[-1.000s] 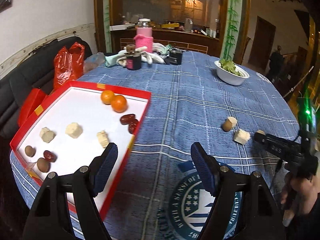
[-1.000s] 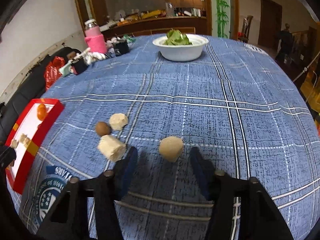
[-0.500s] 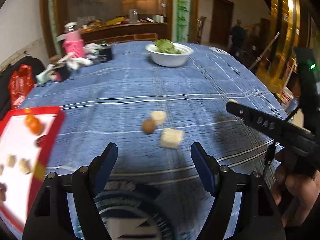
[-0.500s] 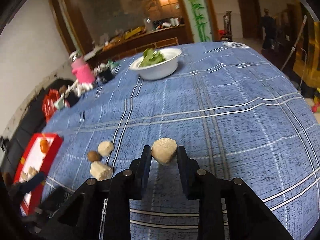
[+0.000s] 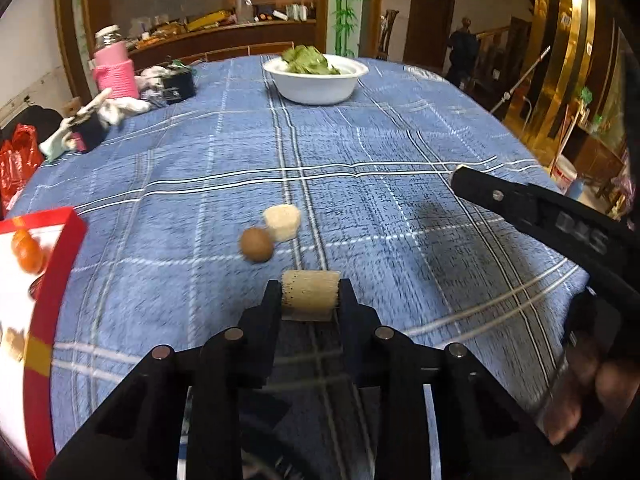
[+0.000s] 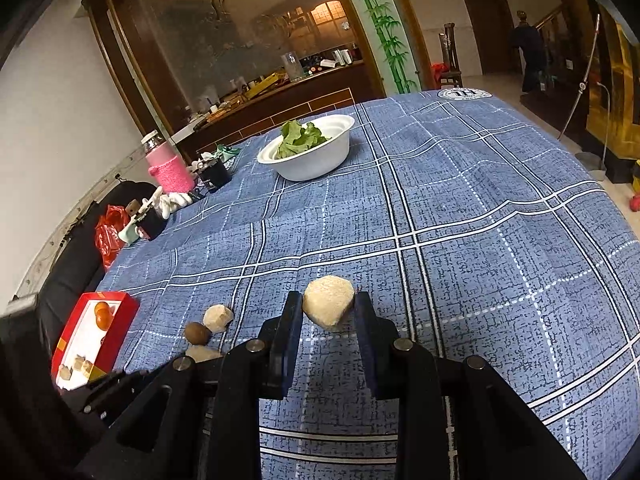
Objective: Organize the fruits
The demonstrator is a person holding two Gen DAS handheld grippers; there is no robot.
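Note:
My left gripper (image 5: 310,300) is shut on a pale fruit chunk (image 5: 310,296) low over the blue tablecloth. Just beyond it lie a brown round fruit (image 5: 256,244) and another pale chunk (image 5: 282,222). My right gripper (image 6: 326,312) is shut on a rounded pale fruit piece (image 6: 329,306) and holds it above the cloth. In the right wrist view the brown fruit (image 6: 197,333) and a pale chunk (image 6: 218,317) lie to its left. The red tray (image 5: 60,248) with oranges (image 5: 26,250) is at the far left; it also shows in the right wrist view (image 6: 120,312).
A white bowl (image 5: 316,86) of green leaves stands at the back of the table. A pink bottle (image 5: 114,66), a dark cup (image 5: 178,86), gloves and a red bag (image 5: 16,156) crowd the back left. The right gripper's arm (image 5: 552,216) crosses the left wrist view.
The left gripper swung right from the tray to the loose fruits and closed on a pale chunk. The right gripper closed on the rounded piece and lifted it.

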